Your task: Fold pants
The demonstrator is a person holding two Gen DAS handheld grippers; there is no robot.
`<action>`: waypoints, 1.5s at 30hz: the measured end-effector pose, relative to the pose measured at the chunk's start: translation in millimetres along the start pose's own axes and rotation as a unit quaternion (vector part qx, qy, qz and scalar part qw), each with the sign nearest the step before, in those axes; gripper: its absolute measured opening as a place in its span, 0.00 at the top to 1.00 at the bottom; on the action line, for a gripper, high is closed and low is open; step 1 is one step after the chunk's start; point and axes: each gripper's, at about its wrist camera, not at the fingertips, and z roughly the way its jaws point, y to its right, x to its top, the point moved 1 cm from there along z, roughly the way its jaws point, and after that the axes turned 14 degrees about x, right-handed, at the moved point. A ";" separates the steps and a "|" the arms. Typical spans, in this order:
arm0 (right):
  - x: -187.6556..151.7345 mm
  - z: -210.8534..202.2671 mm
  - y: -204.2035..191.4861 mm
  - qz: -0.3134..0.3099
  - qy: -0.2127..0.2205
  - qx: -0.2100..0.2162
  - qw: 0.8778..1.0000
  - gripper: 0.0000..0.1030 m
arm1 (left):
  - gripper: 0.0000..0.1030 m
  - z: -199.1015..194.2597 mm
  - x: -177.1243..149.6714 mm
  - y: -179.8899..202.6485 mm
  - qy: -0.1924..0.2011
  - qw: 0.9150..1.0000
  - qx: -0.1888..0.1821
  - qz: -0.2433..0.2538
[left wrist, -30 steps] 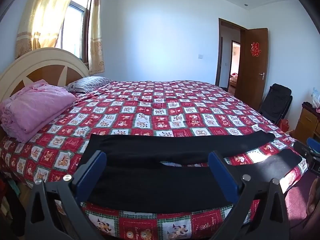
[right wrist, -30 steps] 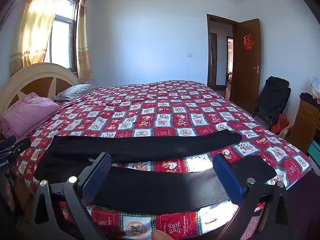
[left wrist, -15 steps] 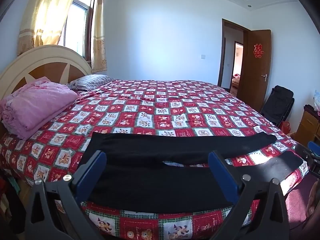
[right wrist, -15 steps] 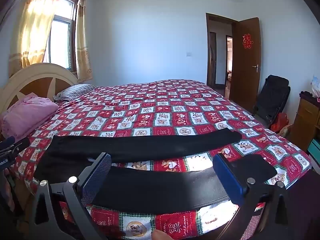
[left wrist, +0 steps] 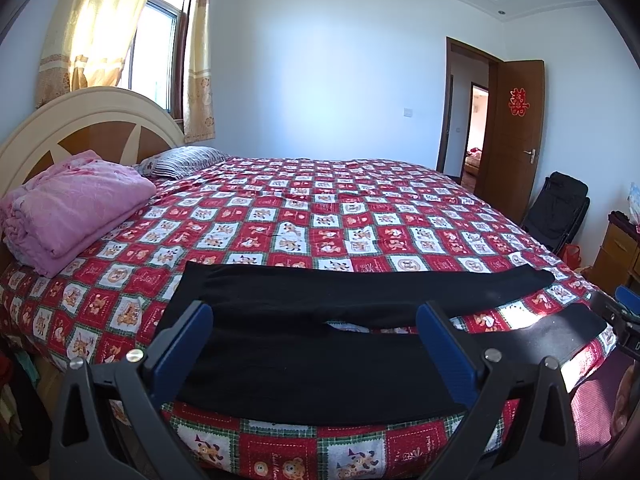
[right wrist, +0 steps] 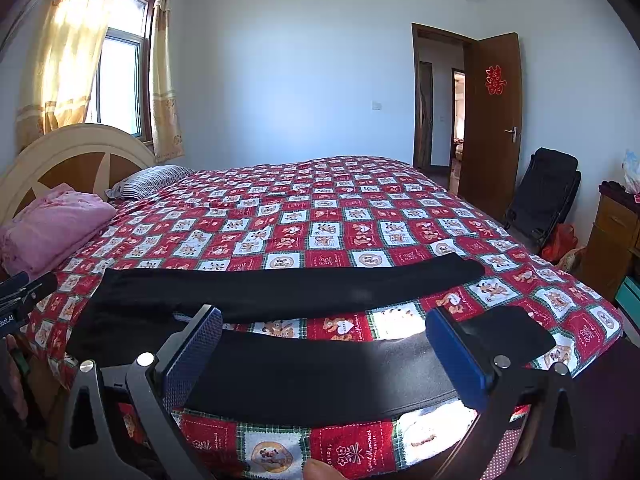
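Left claw (left wrist: pixel 316 344) spread wide, both blue pads apart, nothing between them; it hangs over the near edge of the bed, above the waist end of the pants. Right claw (right wrist: pixel 322 346) likewise spread wide and holding nothing, above the near leg toward its cuff end.

Bed (left wrist: pixel 320 216): big, covered by a red, white and green patchwork quilt with cartoon squares. Cream and brown arched headboard (left wrist: pixel 84 128) at the left end.

Pants (left wrist: pixel 328 340): black, laid flat across the near side of the bed, lengthwise along its edge. Waist to the left, legs running right. Two legs spread in a narrow V, a strip of quilt showing between them. Far leg (right wrist: pixel 320 284) ends near the bed's right side; near leg (right wrist: pixel 320 372) lies along the edge, its cuff just at the right corner in a patch of sunlight.

Pink folded blanket (left wrist: pixel 68 208) at the head end, well apart from the pants. Striped pillow (left wrist: pixel 184 160) beyond it.

Room: window with yellow curtains (left wrist: pixel 100 28) at left, brown door (left wrist: pixel 516 136) open at right, black folding chair (left wrist: pixel 558 212) beside it, wooden cabinet (left wrist: pixel 616 252) at far right.
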 end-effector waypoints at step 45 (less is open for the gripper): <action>-5.1 7.2 -0.1 0.001 -0.011 -0.001 1.000 0.01 | 0.00 3.3 -6.6 4.6 -0.005 1.000 0.001 0.000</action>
